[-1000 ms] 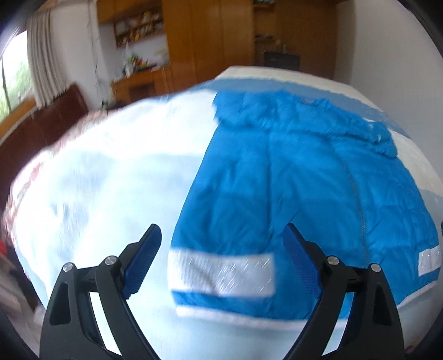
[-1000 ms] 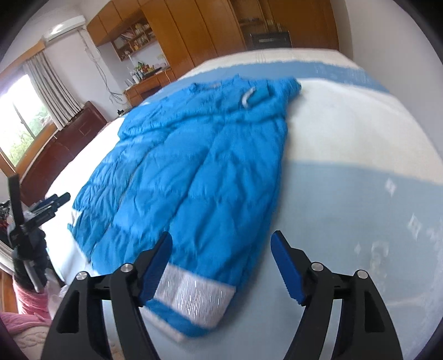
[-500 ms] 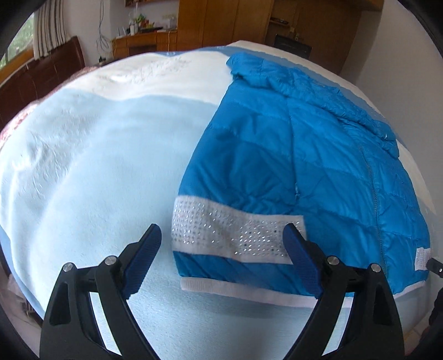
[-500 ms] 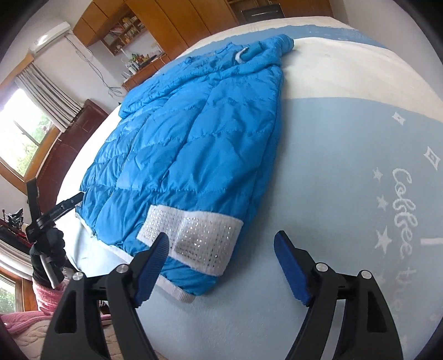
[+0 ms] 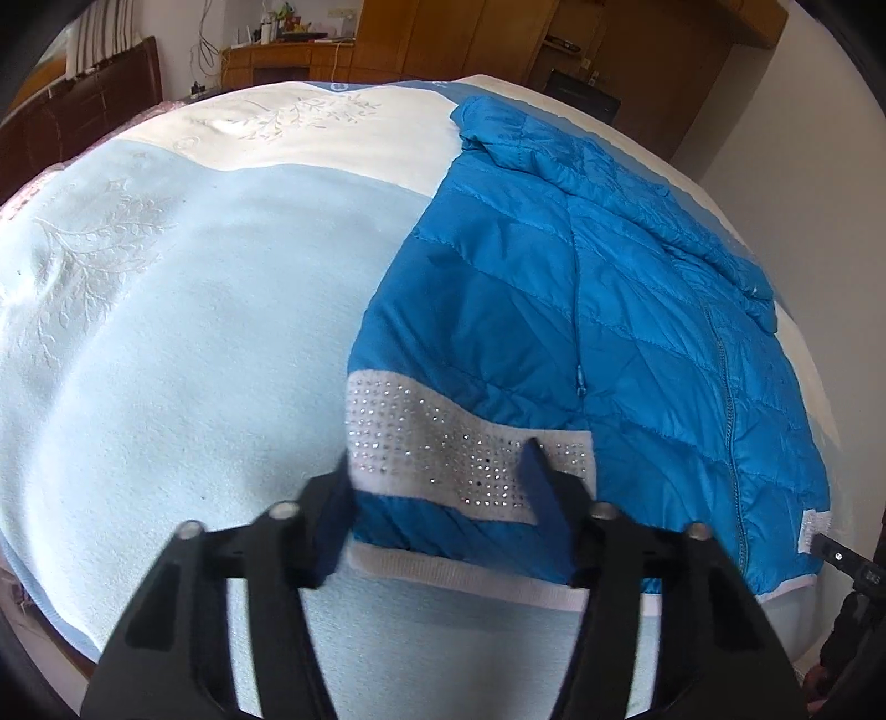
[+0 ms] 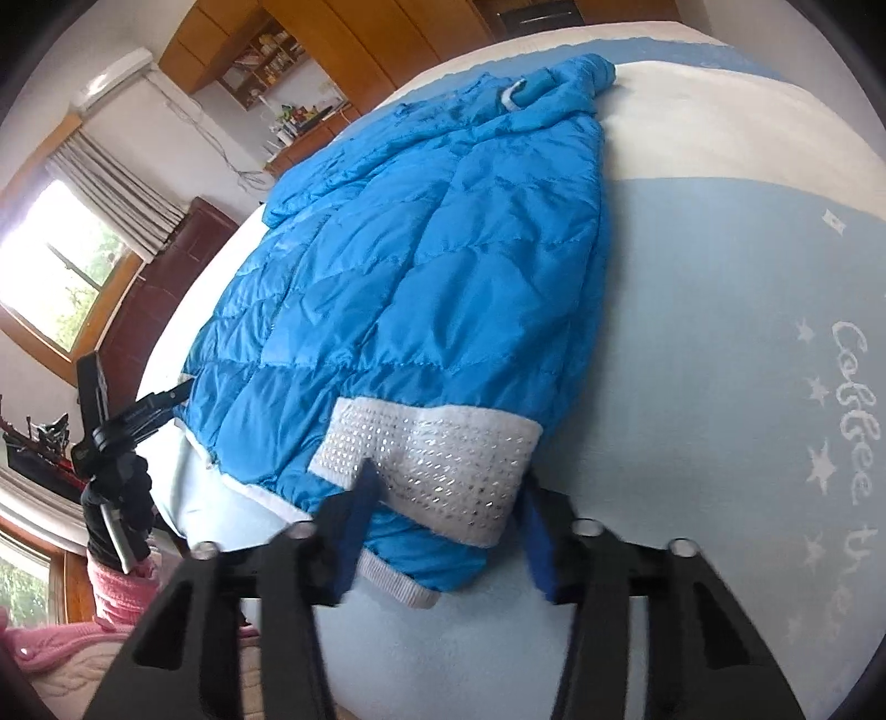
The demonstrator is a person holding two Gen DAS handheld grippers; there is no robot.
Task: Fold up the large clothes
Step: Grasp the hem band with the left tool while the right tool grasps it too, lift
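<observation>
I hold both grippers low over a blue padded jacket point(image 5: 581, 310) that lies spread flat on a pale blue and white blanket point(image 5: 183, 343) covering the bed. My left gripper point(image 5: 437, 493) sits at the jacket's near hem corner, its jaws just closing around the white band studded with sparkles point(image 5: 443, 448); one blue pad lies on top of the band, the other at its outer edge, and I cannot tell whether they pinch the cloth. My right gripper point(image 6: 448, 515) straddles the other hem corner the same way, jaws just closing with the studded band point(image 6: 437, 454) between them, and whether they grip I cannot tell. A wooden cabinet point(image 6: 354, 33) lines the far wall.
</observation>
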